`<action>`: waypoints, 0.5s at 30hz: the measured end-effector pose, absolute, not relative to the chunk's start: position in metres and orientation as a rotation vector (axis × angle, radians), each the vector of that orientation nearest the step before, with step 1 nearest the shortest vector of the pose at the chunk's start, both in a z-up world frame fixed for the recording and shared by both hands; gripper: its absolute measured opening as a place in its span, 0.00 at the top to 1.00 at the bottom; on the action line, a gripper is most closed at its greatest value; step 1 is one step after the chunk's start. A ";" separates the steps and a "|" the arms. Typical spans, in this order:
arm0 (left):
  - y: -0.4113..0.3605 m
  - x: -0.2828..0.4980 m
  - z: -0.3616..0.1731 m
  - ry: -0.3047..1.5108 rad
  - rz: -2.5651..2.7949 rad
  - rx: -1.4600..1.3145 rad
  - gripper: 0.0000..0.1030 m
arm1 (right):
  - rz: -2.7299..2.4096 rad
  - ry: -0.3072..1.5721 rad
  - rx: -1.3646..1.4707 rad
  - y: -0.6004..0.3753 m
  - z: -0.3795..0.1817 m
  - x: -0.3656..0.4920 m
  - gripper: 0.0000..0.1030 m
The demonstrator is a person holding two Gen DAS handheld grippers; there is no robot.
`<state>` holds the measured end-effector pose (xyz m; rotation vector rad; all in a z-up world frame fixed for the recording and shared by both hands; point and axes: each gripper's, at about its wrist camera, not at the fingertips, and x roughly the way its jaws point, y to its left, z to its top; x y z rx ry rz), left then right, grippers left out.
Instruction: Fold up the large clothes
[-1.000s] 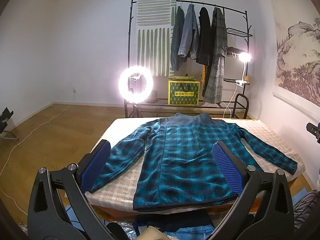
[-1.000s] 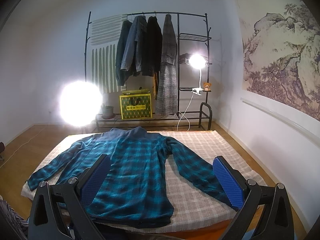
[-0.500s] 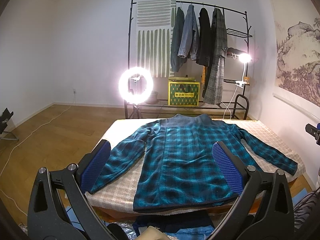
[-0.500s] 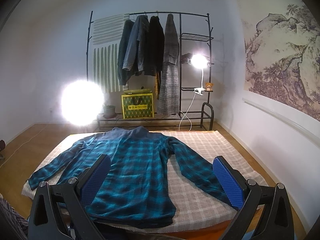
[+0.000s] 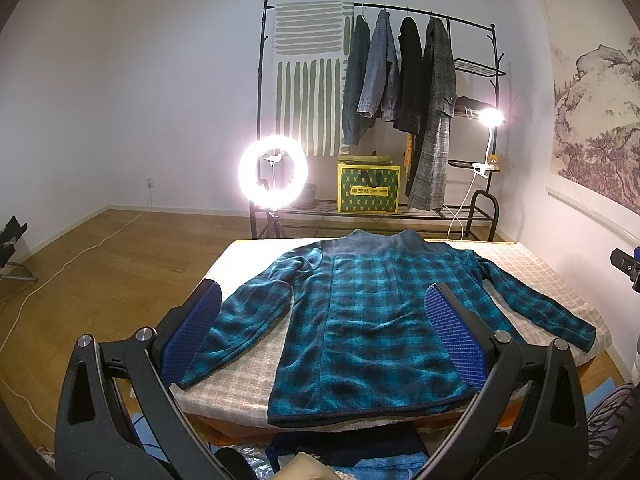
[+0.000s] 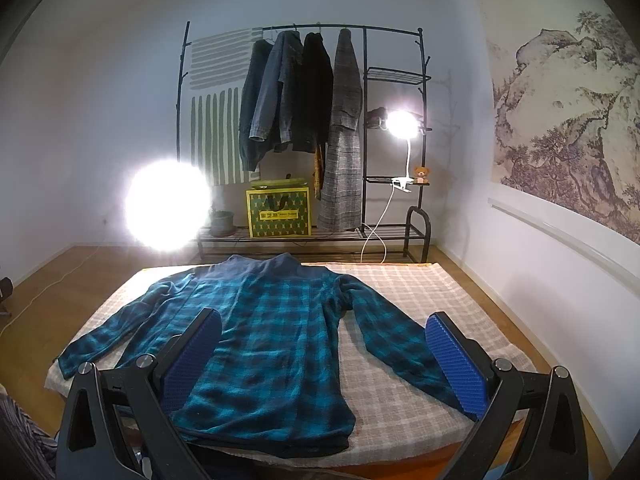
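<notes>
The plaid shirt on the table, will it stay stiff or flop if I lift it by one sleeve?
Probably floppy: the plaid shirt lies flat with soft wrinkles. Its fleecy-looking cloth likely grips the checked table cover rather than sliding. Both sleeves are spread wide, so the rest would likely trail.

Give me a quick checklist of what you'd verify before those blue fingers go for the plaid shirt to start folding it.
1. Plaid shirt spread flat on the table: ok.
2. Both sleeves stretched out to the sides, not tucked under: ok.
3. Left gripper open, holding nothing: ok.
4. Right gripper open, holding nothing: ok.
5. Hem lying fully on the table: cannot tell; it sits at the near edge.
</notes>
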<state>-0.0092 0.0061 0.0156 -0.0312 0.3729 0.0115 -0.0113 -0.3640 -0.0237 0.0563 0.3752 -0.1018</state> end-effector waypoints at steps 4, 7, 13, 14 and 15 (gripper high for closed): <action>0.006 -0.009 0.015 0.371 0.011 -0.032 0.00 | -0.099 0.375 0.054 -0.363 -0.023 -0.011 0.00; 0.006 -0.010 0.015 0.372 0.012 -0.031 0.00 | -0.097 0.374 0.053 -0.361 -0.022 -0.010 0.00; 0.006 -0.010 0.014 0.371 0.011 -0.031 0.00 | -0.095 0.374 0.052 -0.360 -0.022 -0.008 0.00; 0.005 -0.010 0.014 0.371 0.012 -0.030 0.00 | -0.094 0.374 0.052 -0.360 -0.022 -0.008 0.00; 0.006 -0.010 0.014 0.371 0.012 -0.029 0.00 | -0.094 0.374 0.051 -0.359 -0.022 -0.008 0.00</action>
